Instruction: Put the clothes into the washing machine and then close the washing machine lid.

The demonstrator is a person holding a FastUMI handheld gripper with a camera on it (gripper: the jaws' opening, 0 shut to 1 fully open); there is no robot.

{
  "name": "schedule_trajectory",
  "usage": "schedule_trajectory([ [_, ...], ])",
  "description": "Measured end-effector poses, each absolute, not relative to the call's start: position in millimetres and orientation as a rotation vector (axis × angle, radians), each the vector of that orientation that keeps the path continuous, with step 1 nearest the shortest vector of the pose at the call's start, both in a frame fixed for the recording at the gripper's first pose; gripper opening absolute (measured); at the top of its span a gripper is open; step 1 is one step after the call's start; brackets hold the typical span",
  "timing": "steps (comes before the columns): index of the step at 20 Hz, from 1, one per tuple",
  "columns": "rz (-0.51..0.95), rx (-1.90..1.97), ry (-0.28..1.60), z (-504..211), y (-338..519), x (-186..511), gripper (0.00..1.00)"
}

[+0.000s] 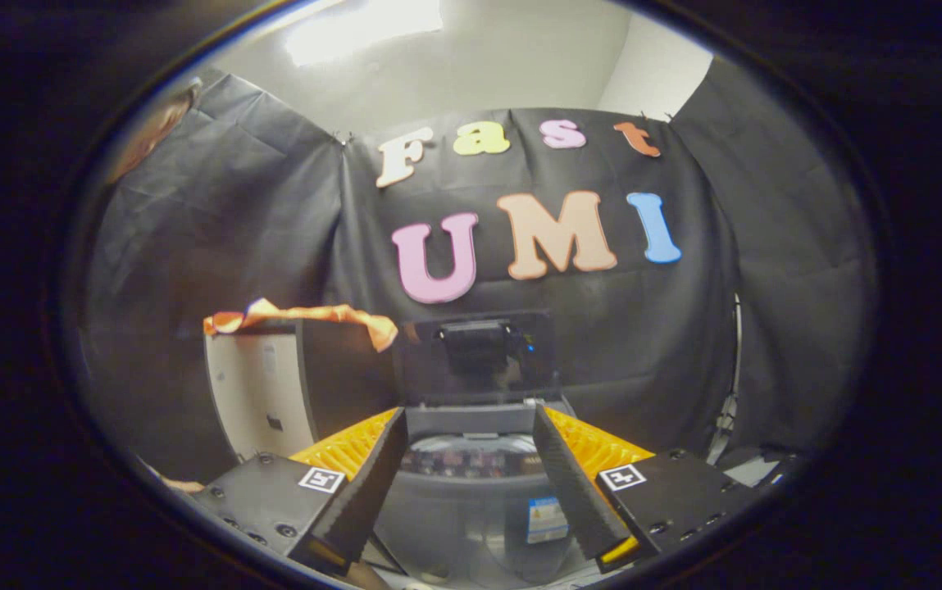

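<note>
The gripper (469, 426) holds its two fingers apart, with nothing between them. Just ahead of them, and partly seen in the gap, stands one washing machine (471, 467) with its lid (477, 356) raised upright at the back. What is inside the drum I cannot tell. Left of the washing machine stands one white box (253, 393), and one orange cloth (307, 315) lies draped over its top edge.
</note>
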State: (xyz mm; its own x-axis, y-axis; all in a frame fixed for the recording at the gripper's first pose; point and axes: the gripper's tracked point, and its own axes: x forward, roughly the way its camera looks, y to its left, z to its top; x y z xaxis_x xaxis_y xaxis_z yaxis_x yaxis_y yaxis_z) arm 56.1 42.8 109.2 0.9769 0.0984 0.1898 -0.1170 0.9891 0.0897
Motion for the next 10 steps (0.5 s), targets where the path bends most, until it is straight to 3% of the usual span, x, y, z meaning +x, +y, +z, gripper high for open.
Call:
schedule_trajectory([
  [10,0.351,0.046,-0.144,210.4,150.9,154.5,0.96],
])
